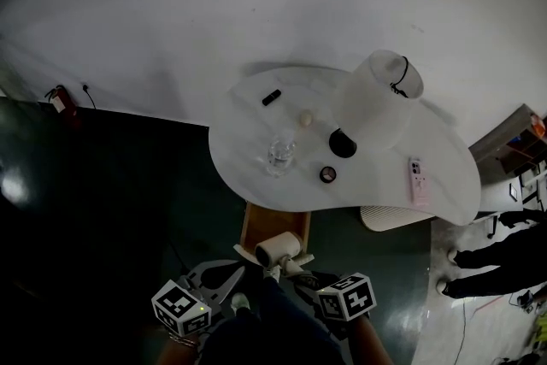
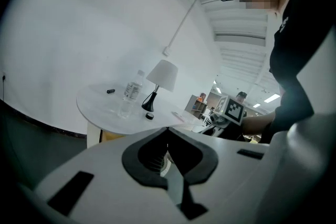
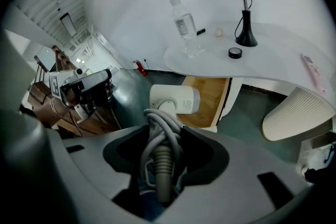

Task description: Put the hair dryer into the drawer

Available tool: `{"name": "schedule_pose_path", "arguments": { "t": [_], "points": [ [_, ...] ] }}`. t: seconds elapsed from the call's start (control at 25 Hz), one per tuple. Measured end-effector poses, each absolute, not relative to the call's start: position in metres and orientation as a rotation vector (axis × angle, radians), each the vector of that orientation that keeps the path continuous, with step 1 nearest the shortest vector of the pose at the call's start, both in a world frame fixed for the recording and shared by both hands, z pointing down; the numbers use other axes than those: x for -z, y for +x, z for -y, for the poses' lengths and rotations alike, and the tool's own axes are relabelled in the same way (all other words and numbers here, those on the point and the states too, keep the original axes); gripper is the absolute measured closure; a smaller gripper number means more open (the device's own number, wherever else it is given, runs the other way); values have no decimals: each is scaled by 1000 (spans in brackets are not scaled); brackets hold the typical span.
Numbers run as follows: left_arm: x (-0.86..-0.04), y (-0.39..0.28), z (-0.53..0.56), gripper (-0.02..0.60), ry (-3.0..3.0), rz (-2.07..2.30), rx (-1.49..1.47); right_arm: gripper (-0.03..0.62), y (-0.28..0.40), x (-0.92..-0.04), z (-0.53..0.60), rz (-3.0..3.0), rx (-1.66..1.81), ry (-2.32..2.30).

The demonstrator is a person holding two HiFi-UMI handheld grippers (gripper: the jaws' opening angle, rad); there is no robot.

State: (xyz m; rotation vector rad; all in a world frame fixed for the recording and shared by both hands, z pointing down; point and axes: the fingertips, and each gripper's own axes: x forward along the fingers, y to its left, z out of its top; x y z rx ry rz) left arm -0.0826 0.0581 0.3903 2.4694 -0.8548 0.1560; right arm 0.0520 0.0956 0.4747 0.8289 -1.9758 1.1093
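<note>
Carry step: white corded hair dryer (image 3: 176, 99), cord wound round handle, clamped in right gripper (image 3: 164, 135), near front of open wooden drawer (image 3: 207, 97) under white table (image 1: 248, 124). Left gripper (image 2: 168, 131) closed, empty. Next: lower in, let go w/o snagging cord.

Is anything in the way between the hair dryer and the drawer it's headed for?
Nothing visible. The white hair dryer, held by its cord-wrapped handle in the right gripper, sits just short of the open wooden drawer under the white table, with no object between them.
</note>
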Motion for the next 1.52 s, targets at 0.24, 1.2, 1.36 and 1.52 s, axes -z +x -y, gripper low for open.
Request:
{"name": "schedule_pose_path", "arguments": {
  "t": [0.24,1.2,1.36,1.52],
  "points": [
    [-409,-67,-29,574,2425,894,-178,382,63,-494,-69,1922,-1073,739],
    [-455,-54,26,574,2314,899,-313,382,75,-540,-9,1839,-1138,725],
    [-470,-51,33,574,2330,803,-359,382,68,-549,-4,1836,-1132,782],
    [-479,-49,41,574,2341,680,-390,382,60,-556,1,1797,-1129,864]
  ]
}}
